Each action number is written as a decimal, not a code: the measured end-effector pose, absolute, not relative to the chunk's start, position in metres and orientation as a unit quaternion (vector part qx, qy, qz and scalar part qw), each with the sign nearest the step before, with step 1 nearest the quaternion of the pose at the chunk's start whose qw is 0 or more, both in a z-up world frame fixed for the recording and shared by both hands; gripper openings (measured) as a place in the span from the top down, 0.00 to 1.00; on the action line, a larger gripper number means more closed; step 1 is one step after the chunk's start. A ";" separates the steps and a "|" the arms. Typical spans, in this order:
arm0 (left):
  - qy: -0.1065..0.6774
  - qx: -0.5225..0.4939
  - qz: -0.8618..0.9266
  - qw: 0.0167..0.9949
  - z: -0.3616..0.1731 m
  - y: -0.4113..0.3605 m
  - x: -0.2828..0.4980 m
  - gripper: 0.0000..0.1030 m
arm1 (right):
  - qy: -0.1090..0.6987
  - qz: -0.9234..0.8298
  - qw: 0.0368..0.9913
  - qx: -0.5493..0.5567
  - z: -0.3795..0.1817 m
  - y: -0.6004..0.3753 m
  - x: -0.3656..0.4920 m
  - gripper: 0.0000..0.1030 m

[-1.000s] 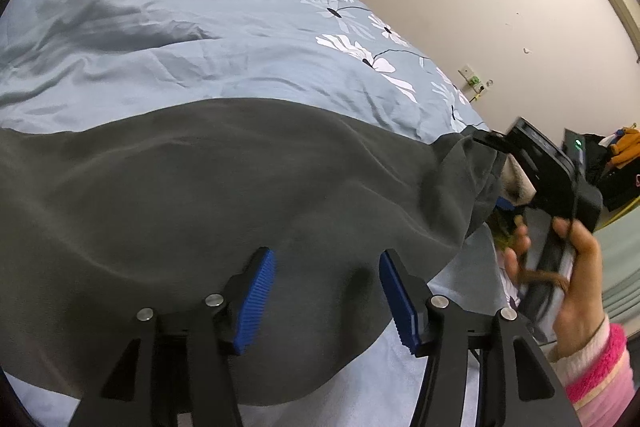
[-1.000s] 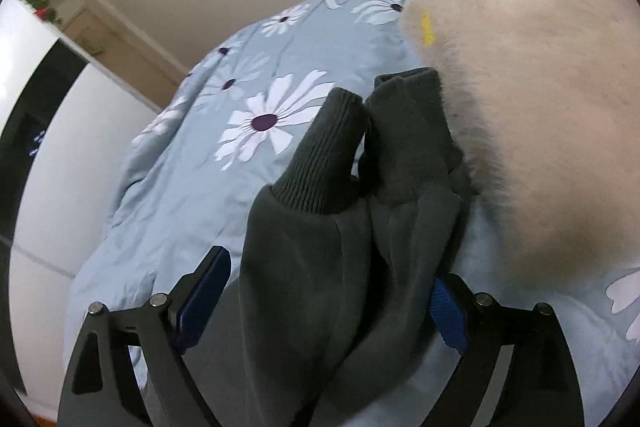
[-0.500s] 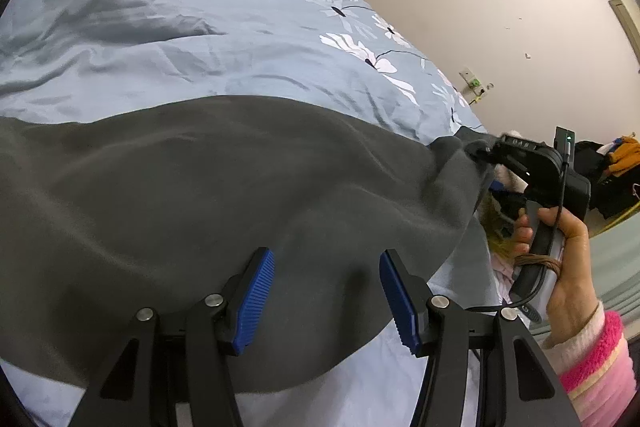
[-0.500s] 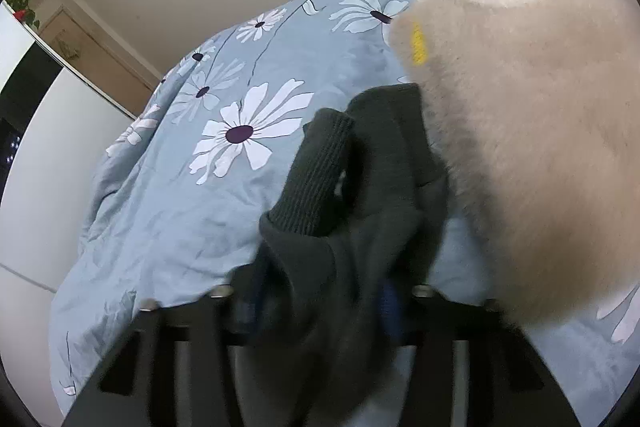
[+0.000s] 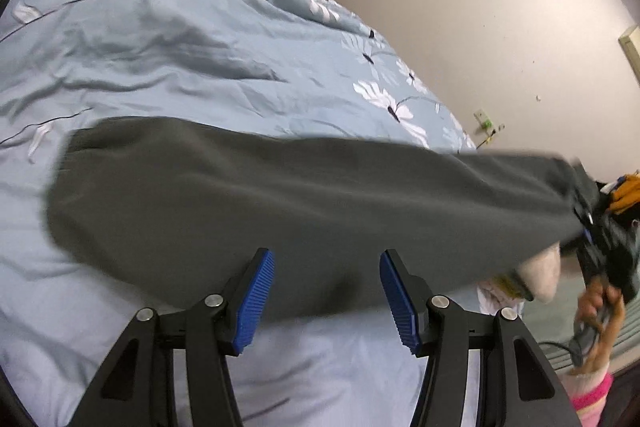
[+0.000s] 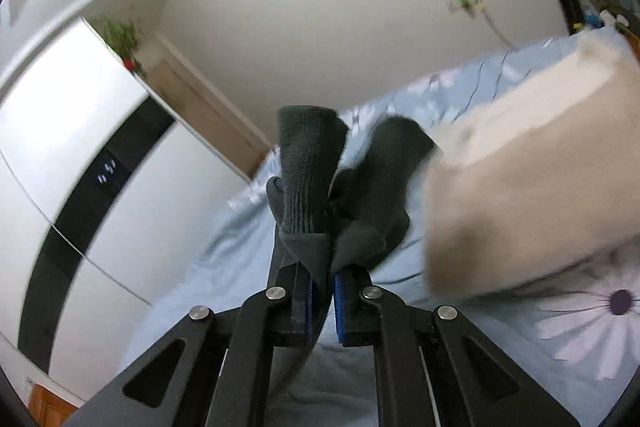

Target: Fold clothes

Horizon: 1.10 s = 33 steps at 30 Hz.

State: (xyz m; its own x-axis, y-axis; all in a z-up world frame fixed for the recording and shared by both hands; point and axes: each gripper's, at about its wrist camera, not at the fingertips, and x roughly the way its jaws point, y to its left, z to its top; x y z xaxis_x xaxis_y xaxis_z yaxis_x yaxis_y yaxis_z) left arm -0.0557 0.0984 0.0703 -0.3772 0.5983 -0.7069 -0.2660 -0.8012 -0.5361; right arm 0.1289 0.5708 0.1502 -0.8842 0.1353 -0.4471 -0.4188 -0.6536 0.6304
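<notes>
Right wrist view: right gripper [image 6: 322, 287] clamped on both ribbed cuffs [image 6: 308, 171] of dark grey trousers [image 5: 280, 203], stretched above the floral duvet [image 5: 168, 39], likely for folding; left gripper [image 5: 326, 291] spread, holding nothing, near the trousers.

no readable text, labels, brands or numbers in either view

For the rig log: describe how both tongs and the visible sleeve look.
Both the left tongs and right tongs have black triangular-cutout arms, silver rivets and ribbed blue pads. A dark cable trails below the right hand, whose cuff is pink and cream knit.
</notes>
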 end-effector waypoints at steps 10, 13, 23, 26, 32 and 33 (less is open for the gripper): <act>-0.152 -0.511 0.807 0.255 0.063 0.108 -0.051 0.42 | 0.484 0.806 0.248 -0.231 0.051 0.623 0.248 0.92; -0.133 -0.525 0.800 0.259 0.051 0.129 -0.053 0.42 | 0.448 0.821 0.259 -0.242 0.060 0.610 0.236 0.92; -0.122 -0.537 0.797 0.250 0.037 0.133 -0.046 0.41 | 0.040 0.920 0.215 -0.325 0.119 0.441 0.139 0.91; -0.144 -0.530 0.802 0.236 0.040 0.112 -0.048 0.41 | -0.028 0.921 0.183 -0.344 0.106 0.396 0.106 0.90; -0.184 -0.537 0.794 0.218 0.033 0.077 -0.046 0.41 | -0.110 0.887 0.099 -0.437 0.041 0.316 0.045 0.89; -0.184 -0.537 0.794 0.216 0.032 0.074 -0.045 0.41 | -0.123 0.879 0.087 -0.452 0.029 0.305 0.037 0.89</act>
